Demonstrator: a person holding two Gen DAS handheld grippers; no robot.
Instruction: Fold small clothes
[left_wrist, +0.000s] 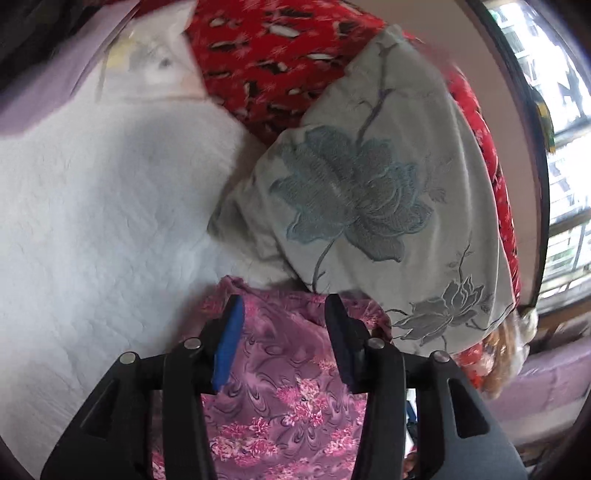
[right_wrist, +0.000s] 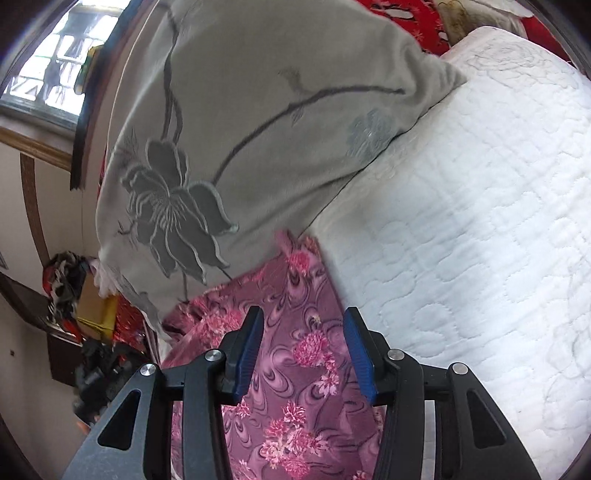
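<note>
A purple garment with pink flowers (left_wrist: 288, 406) lies on the white quilted bed (left_wrist: 92, 221), its far end against a grey pillow. My left gripper (left_wrist: 284, 301) hovers over it, open, with its blue pads apart and the cloth lying below them, not pinched. In the right wrist view the same garment (right_wrist: 295, 387) lies flat with a straight right edge along the quilt (right_wrist: 461, 240). My right gripper (right_wrist: 303, 312) is open above it and nothing is pressed between its fingers.
A grey pillow with embroidered flowers (left_wrist: 369, 184) (right_wrist: 240, 129) rests just beyond the garment. A red patterned blanket (left_wrist: 277, 55) lies behind it. A window (right_wrist: 55, 55) and a heap of clutter (right_wrist: 74, 295) sit beside the bed.
</note>
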